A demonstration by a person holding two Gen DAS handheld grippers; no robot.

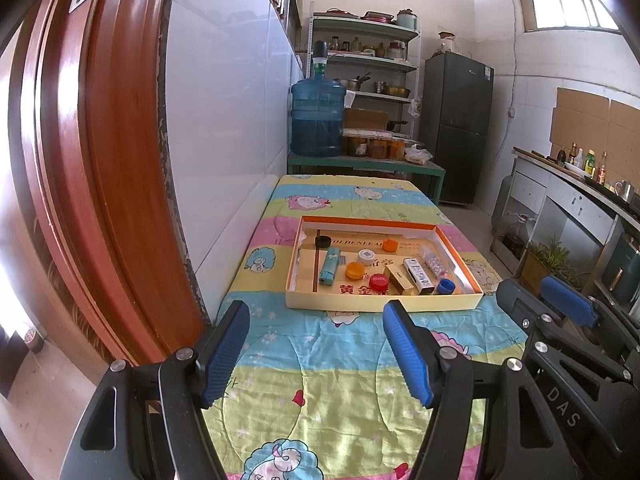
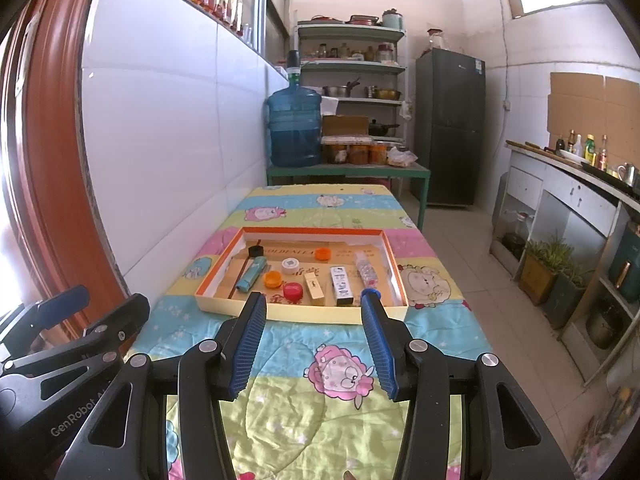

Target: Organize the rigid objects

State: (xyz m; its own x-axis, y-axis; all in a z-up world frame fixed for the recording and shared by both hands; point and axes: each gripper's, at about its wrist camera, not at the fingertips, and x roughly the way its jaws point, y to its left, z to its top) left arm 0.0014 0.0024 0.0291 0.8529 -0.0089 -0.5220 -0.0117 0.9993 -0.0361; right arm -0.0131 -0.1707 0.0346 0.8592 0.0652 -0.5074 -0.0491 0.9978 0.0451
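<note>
A shallow cardboard tray (image 1: 384, 305) (image 2: 222, 303) lies on the quilt-covered table. It holds a black cap (image 1: 323, 241), a teal lighter (image 1: 330, 266) (image 2: 251, 274), a white cap (image 1: 366, 256), two orange caps (image 1: 355, 270), a red cap (image 1: 378, 281) (image 2: 292, 290), a gold box (image 1: 398, 280) (image 2: 314, 286), a white box (image 1: 418, 276) (image 2: 341, 282), a blue cap (image 1: 445, 286) and a small bag of beads (image 2: 367, 268). My left gripper (image 1: 316, 312) and right gripper (image 2: 314, 300) hover side by side just short of the tray's near wall, both open and empty.
A tiled wall and a red door frame (image 1: 100, 160) run close along the left of the table. Beyond the table's far end a green bench carries a blue water jug (image 2: 295, 130) and jars. A counter (image 2: 580, 192) and potted plants line the right, across a tiled floor aisle.
</note>
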